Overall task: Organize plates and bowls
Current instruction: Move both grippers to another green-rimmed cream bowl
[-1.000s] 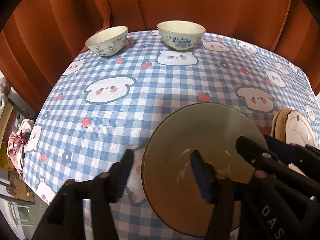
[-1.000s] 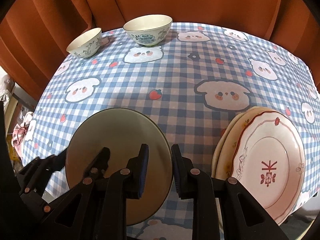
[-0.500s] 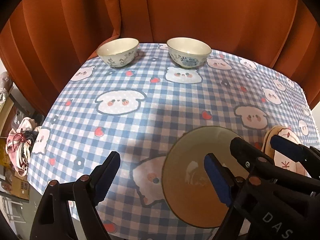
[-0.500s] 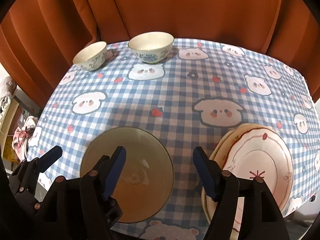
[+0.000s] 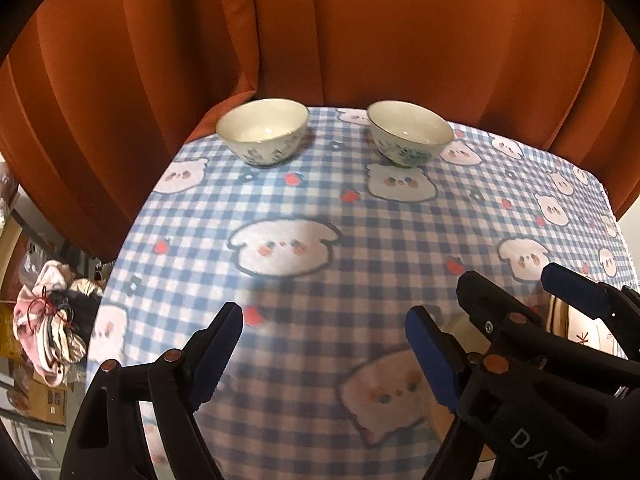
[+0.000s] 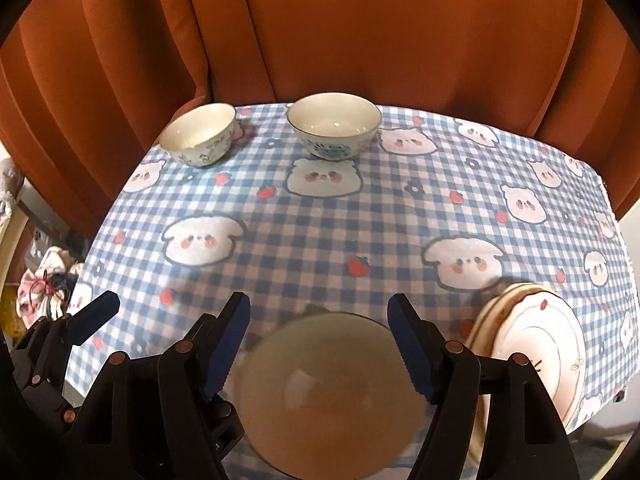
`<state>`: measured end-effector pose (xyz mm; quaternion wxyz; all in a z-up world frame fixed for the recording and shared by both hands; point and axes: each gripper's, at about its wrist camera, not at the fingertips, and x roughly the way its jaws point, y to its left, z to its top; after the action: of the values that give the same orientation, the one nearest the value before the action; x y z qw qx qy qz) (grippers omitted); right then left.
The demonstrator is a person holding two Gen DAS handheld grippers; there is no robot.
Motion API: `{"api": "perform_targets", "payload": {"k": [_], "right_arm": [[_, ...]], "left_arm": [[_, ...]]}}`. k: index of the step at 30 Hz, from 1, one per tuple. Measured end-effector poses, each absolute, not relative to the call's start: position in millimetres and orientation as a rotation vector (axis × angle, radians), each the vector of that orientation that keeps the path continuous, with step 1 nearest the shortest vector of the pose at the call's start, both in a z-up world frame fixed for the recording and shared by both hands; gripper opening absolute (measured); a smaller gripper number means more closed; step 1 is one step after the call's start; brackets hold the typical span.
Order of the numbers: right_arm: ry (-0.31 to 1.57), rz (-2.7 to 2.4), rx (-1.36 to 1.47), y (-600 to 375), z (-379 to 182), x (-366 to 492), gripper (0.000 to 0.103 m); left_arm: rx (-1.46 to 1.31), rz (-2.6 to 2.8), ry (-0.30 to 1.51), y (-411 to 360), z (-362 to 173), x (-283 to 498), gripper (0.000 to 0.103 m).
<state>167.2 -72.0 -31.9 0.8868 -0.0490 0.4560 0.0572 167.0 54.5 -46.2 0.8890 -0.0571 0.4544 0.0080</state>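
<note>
A translucent amber glass plate (image 6: 332,392) lies on the checked tablecloth (image 6: 320,240) at the near edge, below and between my right gripper's open fingers. My right gripper (image 6: 320,344) is open and empty. My left gripper (image 5: 324,352) is open and empty over bare cloth, left of the plate. A stack of cream plates with a red-trimmed one on top (image 6: 536,360) sits at the near right; a sliver of the stack shows in the left wrist view (image 5: 580,332). Two white bowls with blue patterns stand at the far edge: a smaller one (image 6: 200,134) and a larger one (image 6: 334,124).
An orange curtain (image 6: 360,32) hangs right behind the table. The table edge drops off at the left, where a pile of cloth and bags (image 5: 44,320) lies on the floor. The right gripper's arm shows at the right of the left wrist view (image 5: 520,344).
Both grippers opened and let go of the amber plate, which now lies on the cloth. Both have pulled back and up, so the far bowls look farther off.
</note>
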Motion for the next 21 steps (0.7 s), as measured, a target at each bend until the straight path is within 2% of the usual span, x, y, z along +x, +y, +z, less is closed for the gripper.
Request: {"api": "perform_targets", "payload": {"k": [21], "right_arm": [[0.868,0.044,-0.031,58.6,-9.0,221.3,0.074]], "left_arm": [[-0.080,-0.053,0.879,172.1,-23.7,243.4,0.081]]}}
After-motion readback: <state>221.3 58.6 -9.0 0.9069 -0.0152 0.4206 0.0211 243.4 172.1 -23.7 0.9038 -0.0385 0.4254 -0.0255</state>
